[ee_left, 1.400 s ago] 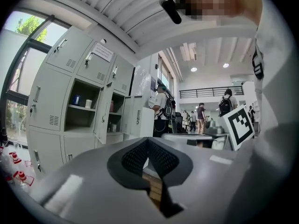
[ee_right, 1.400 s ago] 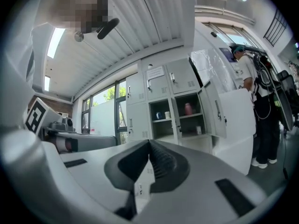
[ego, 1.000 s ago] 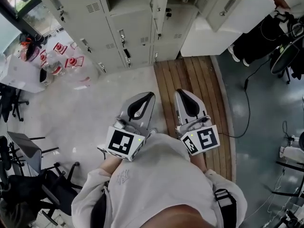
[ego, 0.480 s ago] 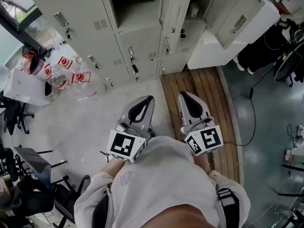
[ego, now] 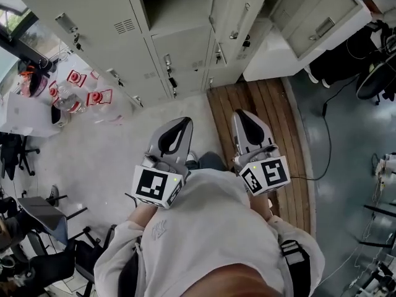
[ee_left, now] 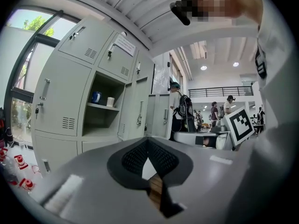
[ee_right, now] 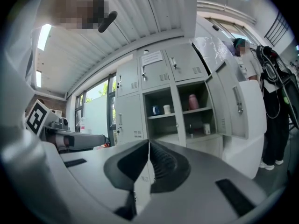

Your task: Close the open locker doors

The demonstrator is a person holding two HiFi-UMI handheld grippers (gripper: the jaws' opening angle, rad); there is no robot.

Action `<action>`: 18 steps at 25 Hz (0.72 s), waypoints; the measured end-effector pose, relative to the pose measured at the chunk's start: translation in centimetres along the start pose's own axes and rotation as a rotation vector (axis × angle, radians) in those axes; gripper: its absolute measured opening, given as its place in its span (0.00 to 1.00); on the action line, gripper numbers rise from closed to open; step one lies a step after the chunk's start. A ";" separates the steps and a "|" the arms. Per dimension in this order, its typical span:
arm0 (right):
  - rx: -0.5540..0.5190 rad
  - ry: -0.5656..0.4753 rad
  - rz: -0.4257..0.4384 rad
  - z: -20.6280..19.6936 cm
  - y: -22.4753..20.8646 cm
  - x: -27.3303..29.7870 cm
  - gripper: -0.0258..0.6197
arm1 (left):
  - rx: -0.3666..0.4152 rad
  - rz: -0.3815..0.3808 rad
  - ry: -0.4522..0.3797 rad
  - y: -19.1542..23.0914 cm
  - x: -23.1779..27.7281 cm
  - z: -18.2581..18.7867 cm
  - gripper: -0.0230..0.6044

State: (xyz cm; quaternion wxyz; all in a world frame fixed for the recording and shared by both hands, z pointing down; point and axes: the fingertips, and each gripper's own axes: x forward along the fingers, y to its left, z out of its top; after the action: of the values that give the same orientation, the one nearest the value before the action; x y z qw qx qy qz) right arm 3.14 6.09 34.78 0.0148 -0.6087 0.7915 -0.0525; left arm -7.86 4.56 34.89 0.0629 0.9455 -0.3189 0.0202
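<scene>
Grey lockers (ego: 179,48) ahead, well apart from both grippers. Middle door (ego: 238,11) ajar, right door (ego: 325,23) swung wide. Left gripper (ego: 179,129) and right gripper (ego: 246,124) held low, jaws pressed together, gripping nothing. Wooden decking (ego: 266,104) under the right one. Seemingly cups (ee_right: 167,109) on an open shelf.

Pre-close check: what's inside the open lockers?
Left compartment: blue cup, white cup. Right compartment: pink bottle, small white item below. Left gripper view: open door covers the right compartment.

An office-workshop hall: grey metal lockers (ego: 99,17), wheeled office chairs (ego: 40,210), cables (ego: 327,141) across the floor (ego: 349,172).
</scene>
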 end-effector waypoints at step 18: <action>-0.049 -0.062 0.060 4.7 -11.7 9.5 0.06 | -0.020 0.118 -0.064 4.7 11.1 3.5 0.05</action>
State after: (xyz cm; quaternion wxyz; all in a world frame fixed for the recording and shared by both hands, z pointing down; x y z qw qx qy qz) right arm 12.40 -6.31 31.65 0.0261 -0.5863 0.8096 -0.0137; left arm -1.88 -6.32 32.78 0.0609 0.9246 -0.3759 -0.0094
